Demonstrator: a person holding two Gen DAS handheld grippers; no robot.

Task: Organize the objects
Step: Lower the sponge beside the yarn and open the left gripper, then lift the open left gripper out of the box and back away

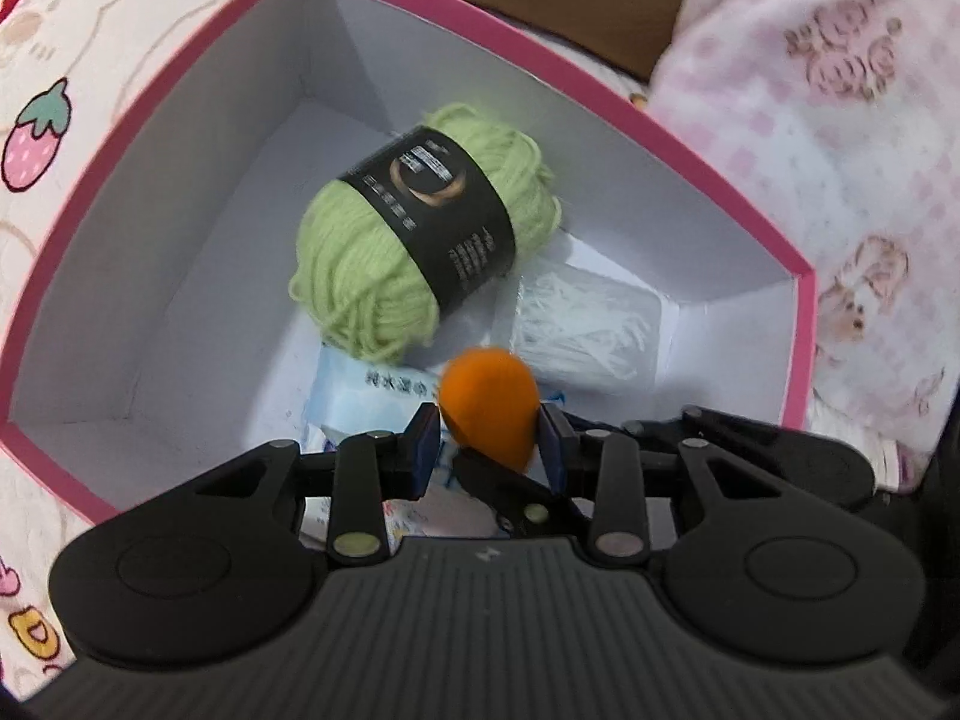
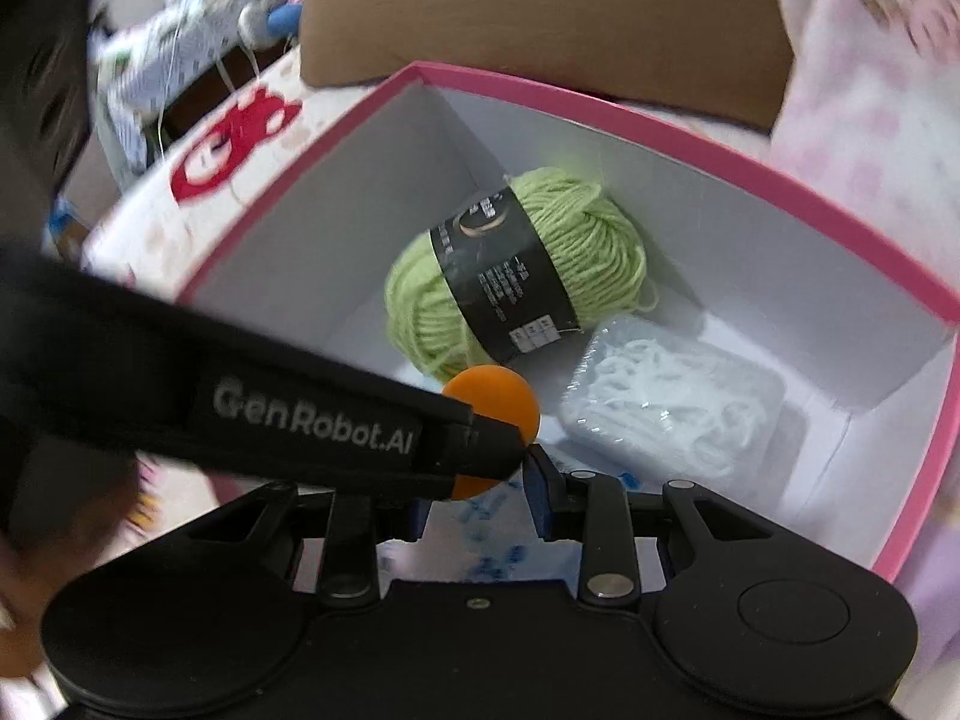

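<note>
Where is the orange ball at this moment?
The orange ball sits between the left gripper's jaws, above the pink-rimmed box, near the green yarn and white packet.

A brown cardboard box (image 2: 540,6) stands beyond the far edge of the cartoon-printed sheet (image 1: 60,90). A pink patterned blanket (image 1: 840,120) lies bunched along the sheet's right side.
</note>
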